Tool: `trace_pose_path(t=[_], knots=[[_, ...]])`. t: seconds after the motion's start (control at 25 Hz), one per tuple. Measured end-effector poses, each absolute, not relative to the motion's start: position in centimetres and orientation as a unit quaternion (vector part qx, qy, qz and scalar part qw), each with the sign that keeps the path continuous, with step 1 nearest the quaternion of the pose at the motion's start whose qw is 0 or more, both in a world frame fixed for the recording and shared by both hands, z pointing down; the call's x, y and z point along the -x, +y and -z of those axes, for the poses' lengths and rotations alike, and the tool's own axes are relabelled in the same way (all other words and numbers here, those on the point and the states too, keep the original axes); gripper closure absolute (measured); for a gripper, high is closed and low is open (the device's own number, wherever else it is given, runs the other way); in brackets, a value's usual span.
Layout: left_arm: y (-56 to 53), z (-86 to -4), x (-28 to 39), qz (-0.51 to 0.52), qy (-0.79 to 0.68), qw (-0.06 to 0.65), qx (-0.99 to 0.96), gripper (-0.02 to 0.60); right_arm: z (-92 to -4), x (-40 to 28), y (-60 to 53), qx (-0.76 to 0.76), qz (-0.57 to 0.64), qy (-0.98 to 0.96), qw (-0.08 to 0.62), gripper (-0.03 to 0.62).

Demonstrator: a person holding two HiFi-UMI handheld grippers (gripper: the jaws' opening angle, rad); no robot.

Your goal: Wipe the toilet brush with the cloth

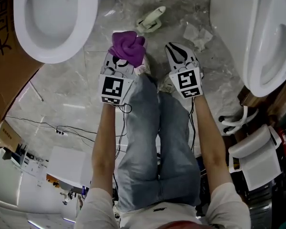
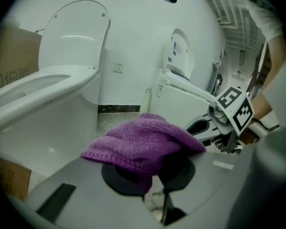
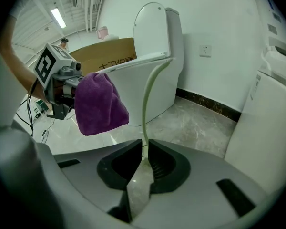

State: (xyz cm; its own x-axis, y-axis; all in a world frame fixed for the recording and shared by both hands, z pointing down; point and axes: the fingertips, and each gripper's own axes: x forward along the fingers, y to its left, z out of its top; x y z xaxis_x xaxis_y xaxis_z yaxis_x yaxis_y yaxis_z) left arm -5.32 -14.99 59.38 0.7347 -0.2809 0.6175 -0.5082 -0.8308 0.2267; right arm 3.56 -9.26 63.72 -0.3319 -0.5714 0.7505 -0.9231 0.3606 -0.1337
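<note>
On the grey marble floor (image 1: 76,89), between two white toilets, stands the pale green toilet brush (image 1: 151,19). Its thin handle reads upright in both gripper views, and its foot is hidden behind the jaws there. A crumpled paper (image 1: 198,35) lies near it, towards the toilet at the head view's right (image 1: 257,56).

Left gripper (image 1: 120,67): jaws closed on the purple cloth (image 1: 128,46). The cloth is bunched up and drapes over the fingertips, covering most of both pads in the left gripper view. It is held clear of the floor, short of the brush and not touching it.

Right gripper (image 3: 144,151): jaws a narrow way apart, with nothing gripped. The brush handle shows through the gap in the right gripper view, but the head view puts the brush ahead of the fingertips, apart from them.

The two grippers are side by side over the person's legs, both tilted downward.

A cardboard box (image 1: 9,66) is beside the toilet at the head view's left (image 1: 52,51).
</note>
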Motion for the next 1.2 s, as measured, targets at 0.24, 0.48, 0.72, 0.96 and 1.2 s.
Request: trace_pose_path(t=[0.24, 0.48, 0.72, 0.96, 1.2], knots=[[-15.6, -64.1, 4.9, -0.291, -0.204, 0.181, -0.917, 0.525, -69.7, -3.0, -11.4, -0.475, -0.264, -0.776, 0.321, 0.551], [-15.4, -67.7, 3.8, -0.276, -0.188, 0.170, -0.927, 0.495, -74.3, -2.1, -13.3, -0.458, -0.233, -0.792, 0.329, 0.526], [-15.1, -70.9, 3.4, -0.247, -0.189, 0.160, -0.937, 0.479, -78.1, -0.6, -14.2, -0.429, -0.183, -0.820, 0.332, 0.500], [-15.1, -72.2, 2.8, -0.192, -0.201, 0.167, -0.946, 0.454, -80.3, -0.4, -14.9, -0.433, -0.146, -0.835, 0.308, 0.497], [-15.6, -72.7, 1.6, -0.152, -0.210, 0.160, -0.952, 0.439, -82.0, 0.1, -15.0, -0.419, -0.119, -0.849, 0.299, 0.527]])
